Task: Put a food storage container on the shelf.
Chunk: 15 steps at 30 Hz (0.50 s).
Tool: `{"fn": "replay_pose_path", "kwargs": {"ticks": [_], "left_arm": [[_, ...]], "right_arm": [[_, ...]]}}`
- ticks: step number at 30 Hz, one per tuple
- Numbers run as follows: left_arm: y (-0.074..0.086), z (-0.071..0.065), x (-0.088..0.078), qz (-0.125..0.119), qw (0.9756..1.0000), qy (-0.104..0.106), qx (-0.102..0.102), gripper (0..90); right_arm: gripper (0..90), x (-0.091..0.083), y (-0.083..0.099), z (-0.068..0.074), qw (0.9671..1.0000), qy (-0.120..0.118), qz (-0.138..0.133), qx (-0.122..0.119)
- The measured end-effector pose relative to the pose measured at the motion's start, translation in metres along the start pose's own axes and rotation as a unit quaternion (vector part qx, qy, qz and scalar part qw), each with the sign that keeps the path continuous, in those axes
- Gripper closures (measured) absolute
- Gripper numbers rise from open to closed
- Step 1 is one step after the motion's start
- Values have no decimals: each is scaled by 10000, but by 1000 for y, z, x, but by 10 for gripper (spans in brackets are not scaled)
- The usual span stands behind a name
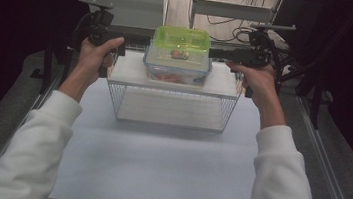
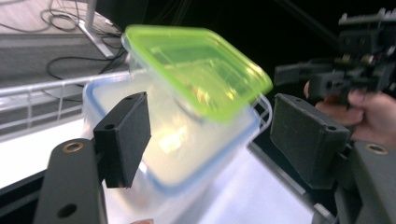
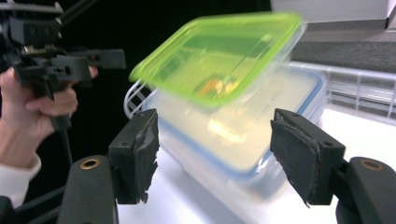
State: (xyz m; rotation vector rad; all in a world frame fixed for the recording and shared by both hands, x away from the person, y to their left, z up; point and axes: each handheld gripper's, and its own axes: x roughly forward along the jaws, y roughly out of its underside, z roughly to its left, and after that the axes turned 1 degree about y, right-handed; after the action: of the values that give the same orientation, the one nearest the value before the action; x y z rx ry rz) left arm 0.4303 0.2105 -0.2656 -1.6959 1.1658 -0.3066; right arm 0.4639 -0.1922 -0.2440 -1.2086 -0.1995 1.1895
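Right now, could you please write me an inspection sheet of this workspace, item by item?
Surface: white table top, bare in front; a white wire rack stands on it with a white board as its top.
Job's things: green-lidded container stacked on the blue-rimmed container, both on the rack top; red contents in the lower one, too blurred to name.
Clutter: nothing seen.
Grippers: left gripper and right gripper both open, one at each end of the stack, pads not touching it.
Cables: black cables on the floor behind the table.
Surroundings: dark curtains at both sides, metal frame behind.
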Motion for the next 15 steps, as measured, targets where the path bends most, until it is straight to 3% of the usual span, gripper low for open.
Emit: {"fn": "replay_pose_path", "kwargs": {"ticks": [5, 7, 15], "left_arm": [[30, -21, -25, 278, 9988, -114, 389, 268], [47, -31, -33, 425, 9972, -210, 575, 267], [113, -48, -49, 748, 9932, -255, 851, 254]], "right_arm": [[314, -15, 27, 20, 9989, -22, 273, -383], [314, -20, 38, 26, 9979, 25, 378, -522], [314, -33, 95, 45, 9926, 204, 712, -959]]}}
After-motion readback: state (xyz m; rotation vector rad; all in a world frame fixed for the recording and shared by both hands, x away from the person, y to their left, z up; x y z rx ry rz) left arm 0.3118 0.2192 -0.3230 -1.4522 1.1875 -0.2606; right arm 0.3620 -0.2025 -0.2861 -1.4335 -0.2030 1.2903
